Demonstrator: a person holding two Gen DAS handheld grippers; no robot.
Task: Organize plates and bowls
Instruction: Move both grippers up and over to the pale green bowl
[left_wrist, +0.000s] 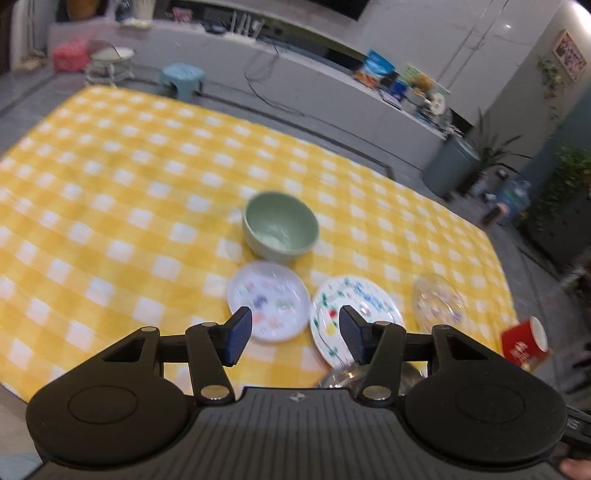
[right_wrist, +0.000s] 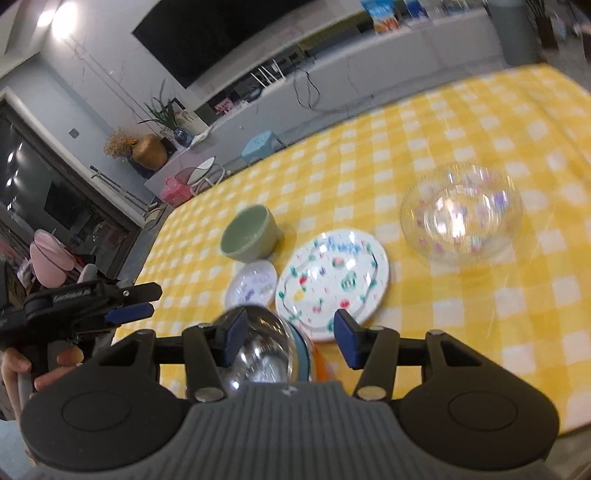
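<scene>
The dishes sit close together on the yellow-and-white checked tablecloth (right_wrist: 461, 122), so the likeliest slip is a finger nudging a neighbour while reaching for one piece. The small white plate with pastel marks (left_wrist: 268, 301) lies just beside the larger white plate with a coloured fruit pattern (right_wrist: 332, 282); a pad sliding under one rim could push the other. The clear glass bowl with faint coloured dots (right_wrist: 461, 218), standing apart to the right, looks slick and hard to judge by its edges, and a shallow pinch on its rim might let it tip. The pale green ceramic bowl (left_wrist: 280, 229), thick-walled and upright, sits just beyond the small plate. Nearest the right gripper is a shiny domed piece (right_wrist: 264, 349) over blue and orange rims, seemingly a stack; bumping it could topple it.

The left gripper (left_wrist: 295, 338) hangs over the two plates with its jaws moderately apart and nothing between them. The right gripper (right_wrist: 290, 339) is likewise parted and gripping nothing, the shiny piece lying below its left pad. A red mug with a white inside (left_wrist: 524, 341) stands at the right edge
</scene>
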